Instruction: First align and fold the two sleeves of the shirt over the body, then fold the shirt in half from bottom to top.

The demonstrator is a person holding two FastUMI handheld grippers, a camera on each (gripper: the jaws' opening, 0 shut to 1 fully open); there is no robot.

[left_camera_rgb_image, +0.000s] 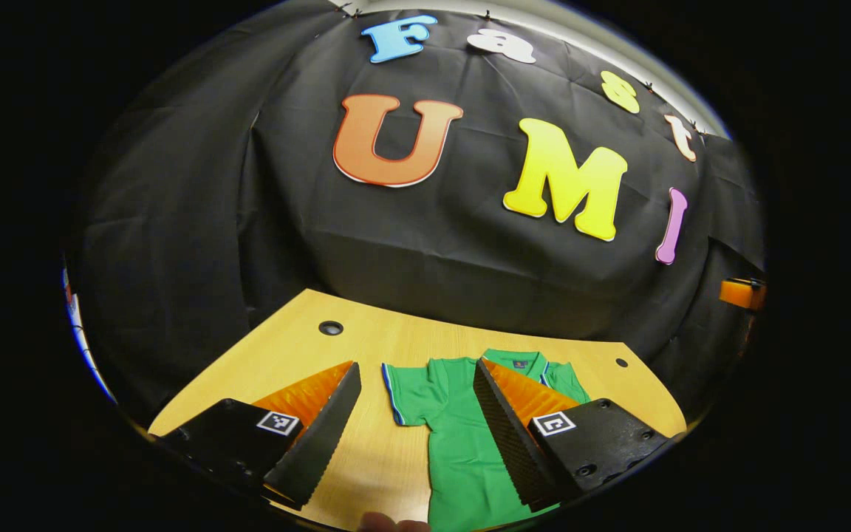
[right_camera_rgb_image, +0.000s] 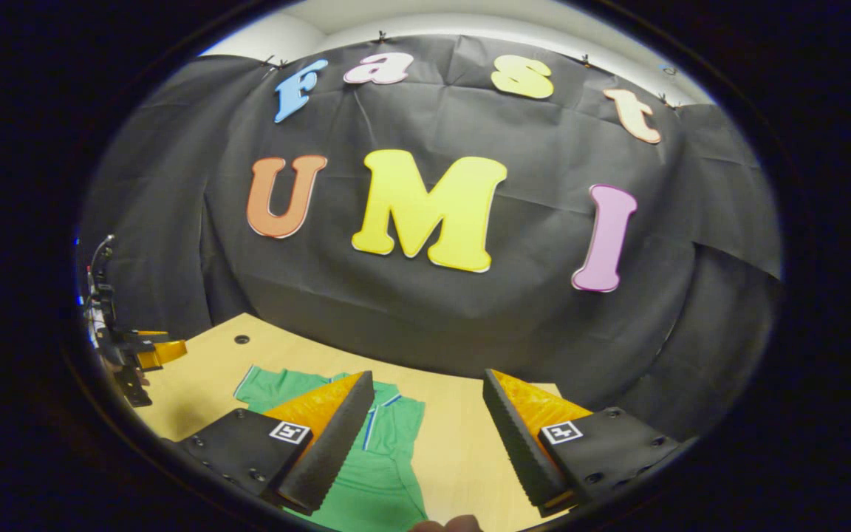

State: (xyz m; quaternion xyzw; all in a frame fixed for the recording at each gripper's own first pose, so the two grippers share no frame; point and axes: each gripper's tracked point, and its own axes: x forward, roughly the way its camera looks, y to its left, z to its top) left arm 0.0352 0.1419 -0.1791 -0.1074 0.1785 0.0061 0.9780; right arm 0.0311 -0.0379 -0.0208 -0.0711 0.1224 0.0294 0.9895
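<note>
A green polo shirt [left_camera_rgb_image: 455,436] with blue-and-white trim lies flat on the wooden table [left_camera_rgb_image: 300,332], collar toward the back wall. In the left gripper view its left sleeve [left_camera_rgb_image: 405,395] spreads between the fingers of my left gripper [left_camera_rgb_image: 417,373], which hovers open above the shirt's left side. In the right gripper view the shirt [right_camera_rgb_image: 381,473] lies low and left, its right sleeve [right_camera_rgb_image: 402,428] just inside my open right gripper [right_camera_rgb_image: 428,380]. The left gripper [right_camera_rgb_image: 141,355] appears again at the far left edge of that view.
The table's back edge meets the black cloth wall. Cable holes sit in the tabletop at the back left [left_camera_rgb_image: 330,327] and back right [left_camera_rgb_image: 621,363]. Bare wood lies on both sides of the shirt [right_camera_rgb_image: 462,443]. A fingertip [left_camera_rgb_image: 388,523] shows at the bottom edge.
</note>
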